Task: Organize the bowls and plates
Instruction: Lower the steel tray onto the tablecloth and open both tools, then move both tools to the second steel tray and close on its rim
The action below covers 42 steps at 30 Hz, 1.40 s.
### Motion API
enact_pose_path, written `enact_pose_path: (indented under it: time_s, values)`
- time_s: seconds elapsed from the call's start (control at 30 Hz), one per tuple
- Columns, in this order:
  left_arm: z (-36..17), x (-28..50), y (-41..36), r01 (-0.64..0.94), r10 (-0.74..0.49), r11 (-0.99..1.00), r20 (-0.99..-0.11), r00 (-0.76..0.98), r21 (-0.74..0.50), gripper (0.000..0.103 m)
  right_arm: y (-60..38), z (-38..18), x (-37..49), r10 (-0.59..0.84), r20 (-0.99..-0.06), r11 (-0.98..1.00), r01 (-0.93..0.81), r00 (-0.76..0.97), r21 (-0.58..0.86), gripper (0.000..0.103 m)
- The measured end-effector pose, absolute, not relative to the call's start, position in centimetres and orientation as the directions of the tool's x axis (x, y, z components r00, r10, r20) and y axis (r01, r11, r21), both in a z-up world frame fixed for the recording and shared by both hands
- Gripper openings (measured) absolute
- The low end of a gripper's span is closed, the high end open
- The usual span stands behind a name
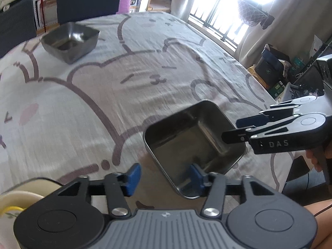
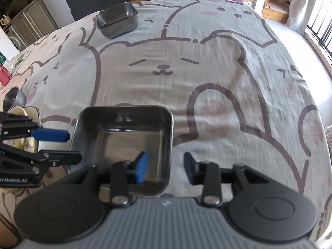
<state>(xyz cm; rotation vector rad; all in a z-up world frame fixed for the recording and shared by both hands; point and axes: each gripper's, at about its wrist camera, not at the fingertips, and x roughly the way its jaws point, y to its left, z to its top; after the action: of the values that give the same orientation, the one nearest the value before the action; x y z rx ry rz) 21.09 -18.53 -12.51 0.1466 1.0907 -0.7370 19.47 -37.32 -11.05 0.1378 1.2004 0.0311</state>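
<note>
Nearest the cameras, a square steel bowl (image 2: 124, 143) sat on the cloth-covered desk (image 2: 207, 83), at about 6 o'clock on the desk. The right gripper (image 2: 166, 167) stood open, its jaws spread wide; its left finger reached over the bowl's near rim and inside it, while its right finger hung outside the bowl's right wall, so that wall lay between them but untouched. The left gripper (image 1: 164, 173) was open too, one finger apparently at the bowl's near corner, the other well clear at 9 o'clock of it. In the right wrist view the left gripper came in from 9 o'clock with its tips just beside the bowl's left wall.

To do this step well, I judge only one gripper should take the bowl: settle the right one deeper so the wall sits fully between the pads, then close squarely, since thin polished steel may slip or tip if pinched near the lip. The left should hold back.

At 9 o'clock lay cream crockery (image 2: 27, 114) and a small round steel bowl (image 2: 14, 98). Far off, at 11 o'clock, stood stacked square steel bowls (image 2: 118, 19), the likely place to nest this one.
</note>
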Motion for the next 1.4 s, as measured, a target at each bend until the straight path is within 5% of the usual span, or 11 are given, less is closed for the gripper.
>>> enact_pose_path:
  time_s: [0.37,0.93,1.4]
  values:
    - [-10.3,23.4,-16.6,0.573,-0.452,0.798,-0.815,0.362,-0.188,0.102,-38.0,-7.9,18.4,0.045,-0.856,0.985,0.117,0.516,0.123,0.101]
    - [-8.1,31.1,-9.8,0.371,-0.336,0.921,-0.717,0.611,-0.115,0.103,-34.5,-5.8,27.0,-0.014,-0.716,0.884,0.344,0.698,0.317,0.103]
    - [-8.7,37.5,-5.1,0.258,-0.256,0.962,-0.632,0.732,-0.09,0.103,-31.2,-10.3,37.2,0.011,-0.72,0.747,0.473,0.693,0.467,0.103]
